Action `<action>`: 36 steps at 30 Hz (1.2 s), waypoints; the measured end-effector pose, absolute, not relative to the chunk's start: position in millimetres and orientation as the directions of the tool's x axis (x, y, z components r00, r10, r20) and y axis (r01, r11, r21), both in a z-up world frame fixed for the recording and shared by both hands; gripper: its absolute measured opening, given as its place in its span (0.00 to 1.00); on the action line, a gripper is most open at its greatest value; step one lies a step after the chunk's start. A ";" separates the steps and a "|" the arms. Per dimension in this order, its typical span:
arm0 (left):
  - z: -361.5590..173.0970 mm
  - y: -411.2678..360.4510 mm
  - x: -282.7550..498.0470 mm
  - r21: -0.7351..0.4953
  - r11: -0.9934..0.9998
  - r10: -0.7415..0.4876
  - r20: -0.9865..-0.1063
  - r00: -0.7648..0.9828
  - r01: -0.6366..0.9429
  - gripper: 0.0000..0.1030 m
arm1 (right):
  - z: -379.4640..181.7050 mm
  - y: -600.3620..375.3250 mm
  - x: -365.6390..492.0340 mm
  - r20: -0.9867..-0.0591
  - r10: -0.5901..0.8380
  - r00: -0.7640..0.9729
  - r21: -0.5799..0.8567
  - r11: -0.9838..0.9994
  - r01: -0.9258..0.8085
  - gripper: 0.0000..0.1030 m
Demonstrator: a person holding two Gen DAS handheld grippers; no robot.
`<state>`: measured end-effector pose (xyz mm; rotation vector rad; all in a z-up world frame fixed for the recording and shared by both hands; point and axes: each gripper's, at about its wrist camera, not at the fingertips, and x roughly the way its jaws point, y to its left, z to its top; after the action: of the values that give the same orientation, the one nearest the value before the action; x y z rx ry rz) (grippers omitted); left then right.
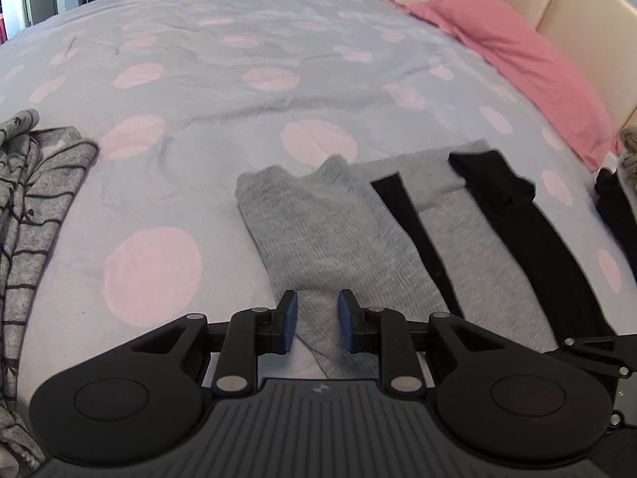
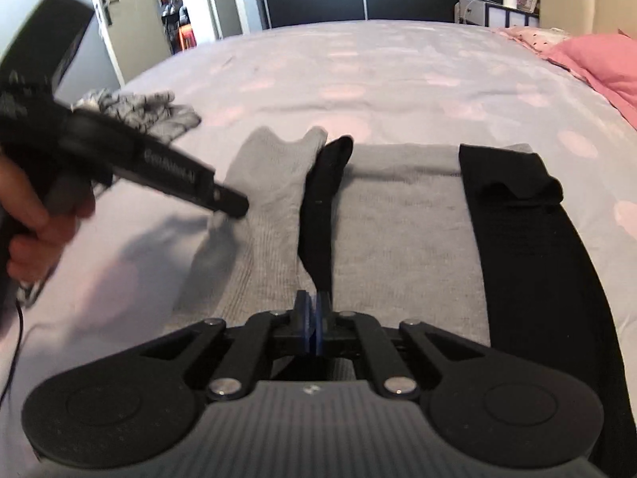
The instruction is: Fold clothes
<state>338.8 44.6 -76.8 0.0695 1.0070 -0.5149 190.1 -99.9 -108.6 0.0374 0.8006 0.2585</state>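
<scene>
My right gripper [image 2: 314, 310] pinches the narrow black strap [image 2: 318, 207] lying on the grey garment [image 2: 398, 207]; my left gripper [image 1: 317, 310] hangs open over it.

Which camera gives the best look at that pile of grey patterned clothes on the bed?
The left wrist view: the grey patterned pile lies large and sharp along its left edge, though cut off by the frame. In the right wrist view the pile is small, farther off and partly hidden behind the blurred left gripper.
</scene>
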 end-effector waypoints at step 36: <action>-60.5 20.7 344.6 -0.128 0.867 -0.377 -0.801 0.465 0.482 0.20 | -79.7 -122.7 239.4 -0.651 0.321 0.688 0.079 0.930 -0.359 0.14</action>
<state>344.6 20.7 -60.5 0.1217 0.9502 -0.5289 239.4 -122.7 -79.7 -0.0565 0.7170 0.3804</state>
